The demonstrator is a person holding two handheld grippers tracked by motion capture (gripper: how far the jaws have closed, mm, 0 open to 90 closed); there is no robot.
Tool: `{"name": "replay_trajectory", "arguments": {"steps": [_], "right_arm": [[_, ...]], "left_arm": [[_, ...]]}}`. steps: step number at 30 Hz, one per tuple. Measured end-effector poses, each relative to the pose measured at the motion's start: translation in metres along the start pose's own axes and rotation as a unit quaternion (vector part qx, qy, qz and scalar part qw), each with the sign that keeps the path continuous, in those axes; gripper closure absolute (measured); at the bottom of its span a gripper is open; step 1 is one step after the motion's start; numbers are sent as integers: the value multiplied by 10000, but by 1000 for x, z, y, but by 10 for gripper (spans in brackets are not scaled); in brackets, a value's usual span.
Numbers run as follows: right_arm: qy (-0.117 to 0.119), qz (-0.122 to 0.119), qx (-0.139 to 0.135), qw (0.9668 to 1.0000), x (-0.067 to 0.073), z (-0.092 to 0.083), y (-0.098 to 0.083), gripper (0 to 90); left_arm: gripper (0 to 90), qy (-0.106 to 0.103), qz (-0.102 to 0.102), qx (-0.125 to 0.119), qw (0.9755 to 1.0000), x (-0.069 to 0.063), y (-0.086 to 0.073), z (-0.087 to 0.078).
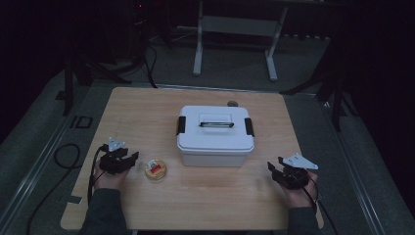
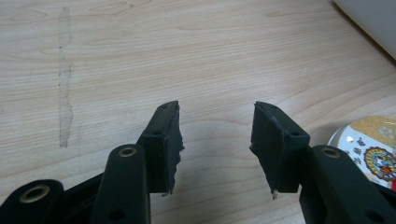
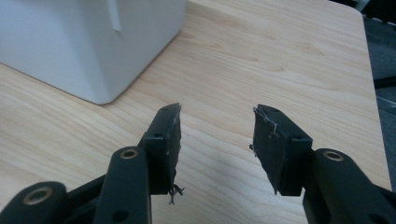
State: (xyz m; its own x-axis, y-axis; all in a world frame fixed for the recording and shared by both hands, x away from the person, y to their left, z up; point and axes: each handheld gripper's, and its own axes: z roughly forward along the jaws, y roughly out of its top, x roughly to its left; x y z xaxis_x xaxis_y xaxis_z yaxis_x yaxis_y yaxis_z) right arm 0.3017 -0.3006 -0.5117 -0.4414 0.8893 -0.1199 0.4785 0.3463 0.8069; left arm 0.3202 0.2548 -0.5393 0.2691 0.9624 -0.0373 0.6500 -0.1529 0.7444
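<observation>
Both grippers, left (image 2: 215, 140) and right (image 3: 215, 142), jaws apart and empty; round tin (image 2: 369, 147) cut off at frame edge.

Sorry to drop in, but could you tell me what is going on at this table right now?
A person holds the left gripper and the right gripper low over the wooden table, both with jaws open and empty. A closed white box with black latches sits mid-table. A small round container lies beside the left gripper. Nothing is being handled yet.
</observation>
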Motion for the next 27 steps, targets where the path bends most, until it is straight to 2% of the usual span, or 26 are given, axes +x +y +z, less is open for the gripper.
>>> {"name": "replay_trajectory", "arguments": {"steps": [2,6,10,11,14,23,27], "right_arm": [[115,-59,49,9999,1,-2,4,532],[145,-210,-9,9997,4,-6,11,543],[156,-205,-42,9997,4,-9,15,544],[272,-216,-24,9994,3,-9,19,528],[320,-306,-22,9990,4,-9,24,531],[194,-572,-76,9981,7,-15,44,523],[195,-601,-132,9979,10,-16,51,521]], "left_arm": [[521,-7,29,-6,10000,-1,0,-1],[520,-5,110,-31,9999,-6,0,-3],[518,-15,156,-47,9999,-9,0,-4],[517,6,190,-36,9998,-9,-1,-5],[515,-3,233,-18,9997,-11,-2,-6],[516,-4,281,-67,9996,-14,-1,-8],[516,-47,301,-90,9995,-15,0,-9]]}}
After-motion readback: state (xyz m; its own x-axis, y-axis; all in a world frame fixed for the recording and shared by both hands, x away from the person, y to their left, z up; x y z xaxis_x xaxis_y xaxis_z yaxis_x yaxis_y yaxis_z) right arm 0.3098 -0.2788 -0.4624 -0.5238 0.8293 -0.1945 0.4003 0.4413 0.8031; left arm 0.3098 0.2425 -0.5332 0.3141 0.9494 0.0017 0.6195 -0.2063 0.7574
